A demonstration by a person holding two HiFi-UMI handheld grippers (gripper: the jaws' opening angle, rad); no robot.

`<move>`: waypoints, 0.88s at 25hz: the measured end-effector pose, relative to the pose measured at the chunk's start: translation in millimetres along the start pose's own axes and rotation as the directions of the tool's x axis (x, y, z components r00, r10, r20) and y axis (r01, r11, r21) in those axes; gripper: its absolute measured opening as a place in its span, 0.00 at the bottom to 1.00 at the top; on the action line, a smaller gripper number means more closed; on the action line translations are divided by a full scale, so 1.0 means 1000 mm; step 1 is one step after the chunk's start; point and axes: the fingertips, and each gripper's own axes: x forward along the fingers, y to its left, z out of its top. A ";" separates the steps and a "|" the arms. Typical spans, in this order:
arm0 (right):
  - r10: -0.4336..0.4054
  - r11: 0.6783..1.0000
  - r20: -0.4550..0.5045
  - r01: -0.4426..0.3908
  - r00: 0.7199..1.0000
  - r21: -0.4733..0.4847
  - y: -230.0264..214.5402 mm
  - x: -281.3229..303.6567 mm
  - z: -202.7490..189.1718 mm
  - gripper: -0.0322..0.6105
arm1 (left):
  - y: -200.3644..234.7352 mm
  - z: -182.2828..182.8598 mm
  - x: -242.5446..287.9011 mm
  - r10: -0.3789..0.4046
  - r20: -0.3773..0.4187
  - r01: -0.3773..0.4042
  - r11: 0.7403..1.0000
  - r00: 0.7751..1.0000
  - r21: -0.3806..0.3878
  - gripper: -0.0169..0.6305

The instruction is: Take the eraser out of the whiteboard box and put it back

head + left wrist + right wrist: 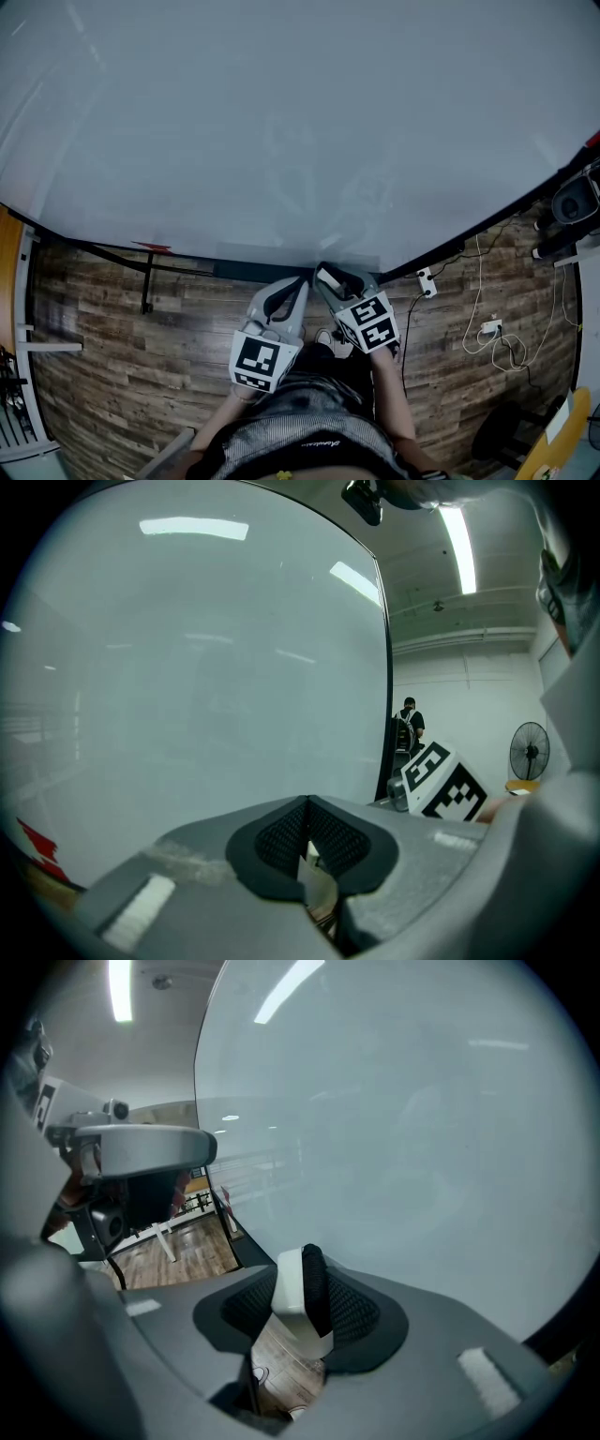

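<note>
**Holding the eraser clear of the board, ready to set it back**

The right gripper [306,1309] pinches the eraser [296,1288] between its pads. The eraser stands on edge, its white body on one side and its dark felt on the other. It is out of the box and in the air, just in front of the whiteboard [281,122]. The left gripper [307,834] has its jaws pressed together on nothing and sits close beside the right one.

Judging by this, the take-out half looks done and the return is the step in hand. The dark ledge [251,272] under the board's lower edge is probably the box, though its inside is not visible. A good return would line the eraser's long side up with that ledge and lower it slowly. The pads should part only once it rests flat. The grip sits near one end, so a quick tilt could let the eraser swing.

Both grippers are nearly touching at their tips, so the left one would do well to stay put or ease aside. The wooden floor [122,328] below gives room to draw back. A dark stand leg [145,281] lies to the left and loose cables [497,333] to the right, both well apart from the grippers.
</note>
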 end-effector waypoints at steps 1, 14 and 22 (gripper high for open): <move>0.000 1.000 0.000 0.000 1.000 0.000 0.000 0.000 0.000 0.31 | 0.000 0.000 0.000 0.001 0.000 -0.001 1.000 1.000 0.000 0.03; -0.005 1.000 0.005 0.005 1.000 0.001 -0.001 0.000 -0.001 0.31 | 0.001 -0.001 -0.001 0.010 0.000 -0.010 1.000 1.000 -0.003 0.03; -0.010 1.000 0.025 0.010 1.000 0.002 0.004 -0.001 -0.001 0.33 | 0.002 -0.003 -0.005 0.010 0.002 -0.010 1.000 1.000 0.000 0.03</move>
